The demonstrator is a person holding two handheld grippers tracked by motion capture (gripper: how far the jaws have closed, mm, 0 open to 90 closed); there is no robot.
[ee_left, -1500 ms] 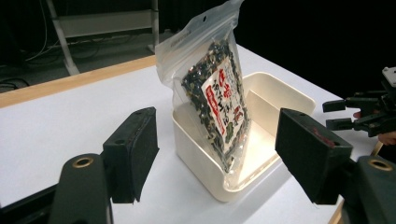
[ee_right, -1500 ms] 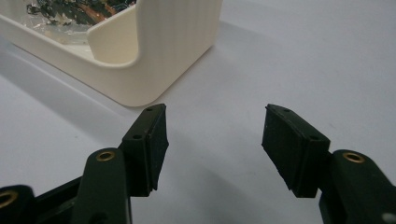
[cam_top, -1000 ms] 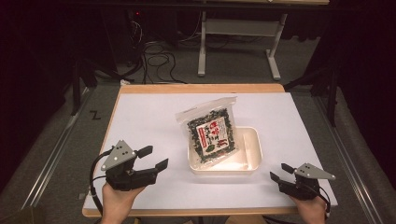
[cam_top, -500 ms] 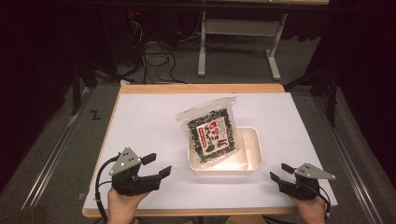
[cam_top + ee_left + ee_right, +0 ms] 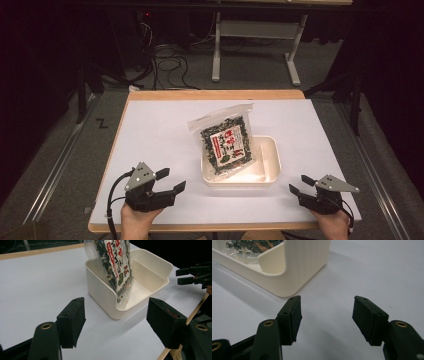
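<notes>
I hold my left gripper (image 5: 167, 181) at about 7 o'clock on the table (image 5: 150, 130), its jaws spread wide apart on nothing, and my right gripper (image 5: 301, 185) at about 5 o'clock, jaws likewise apart and empty. Between them, just past table centre toward 5 o'clock, sits a cream plastic tray (image 5: 270, 165) with a clear bag of dried dark-green seaweed (image 5: 225, 145) leaning in it, bottom edge down in the tray and top tilted toward 11 o'clock over the rim.

The bag carries a white-and-red label with large red characters (East Asian script, too small and blurred for me to read) and a green mark low on it.

The left gripper view gives what the high view does not: the bag (image 5: 116, 267) stands steeply against the tray's near wall (image 5: 100, 290), and that wall dips in a curved notch at the corner. It also catches my right gripper (image 5: 193, 276) at the far side, beyond the tray. The right gripper view shows the tray's ribbed outer corner (image 5: 307, 262) close ahead at 11 o'clock, with a scrap of the bag (image 5: 249, 246) through the notch; no label shows there.
</notes>
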